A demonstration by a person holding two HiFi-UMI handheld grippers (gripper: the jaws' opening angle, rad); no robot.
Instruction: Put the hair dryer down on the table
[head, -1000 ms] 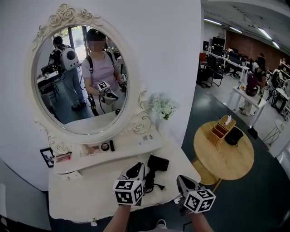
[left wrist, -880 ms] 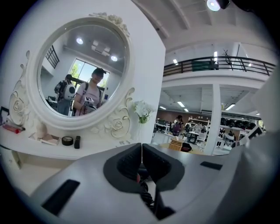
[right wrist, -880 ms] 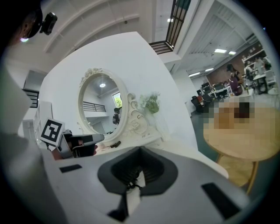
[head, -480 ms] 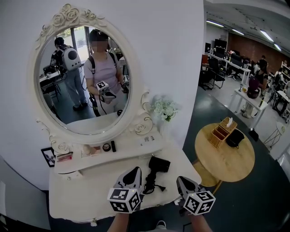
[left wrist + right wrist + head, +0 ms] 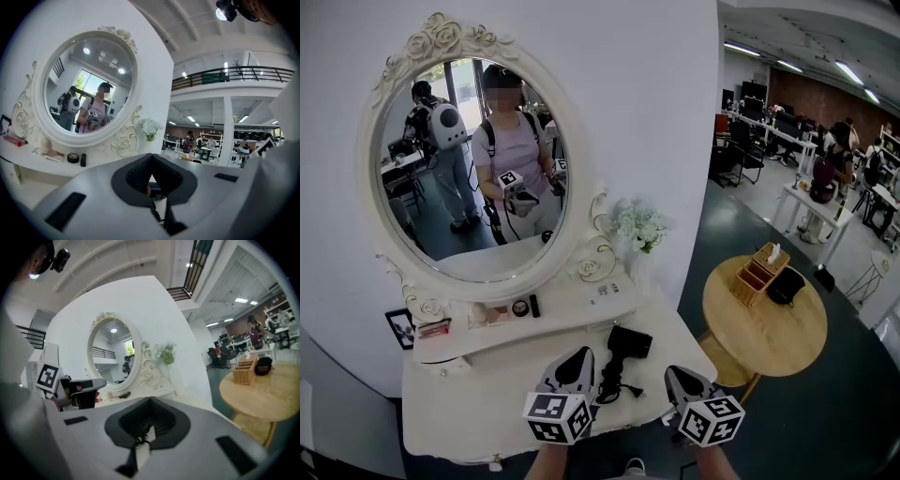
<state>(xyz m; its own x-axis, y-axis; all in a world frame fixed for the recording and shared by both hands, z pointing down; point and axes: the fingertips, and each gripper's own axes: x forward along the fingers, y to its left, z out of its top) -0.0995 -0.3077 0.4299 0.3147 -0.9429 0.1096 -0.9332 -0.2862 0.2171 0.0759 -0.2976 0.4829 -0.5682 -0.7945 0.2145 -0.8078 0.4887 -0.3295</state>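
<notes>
The black hair dryer (image 5: 624, 343) lies on the white dressing table (image 5: 478, 394), its cord (image 5: 615, 384) curled toward the near edge. My left gripper (image 5: 579, 357) hovers just left of the cord, jaws shut and empty, clear of the dryer. In the left gripper view its closed tips (image 5: 151, 158) hide most of the dryer (image 5: 157, 190). My right gripper (image 5: 673, 373) hangs by the table's right front corner, also shut with nothing held. Its own view shows the jaws (image 5: 150, 400) meeting, with the cord (image 5: 139, 441) seen behind them.
A large oval mirror (image 5: 469, 159) stands at the back above a shelf (image 5: 534, 314) with small cosmetics. White flowers (image 5: 639, 227) sit at the shelf's right end. A round wooden table (image 5: 764, 323) with a wooden box and a black bag stands to the right.
My left gripper has drawn back from the hair dryer toward the near edge. The dryer stays on the table. The right gripper has barely moved.
</notes>
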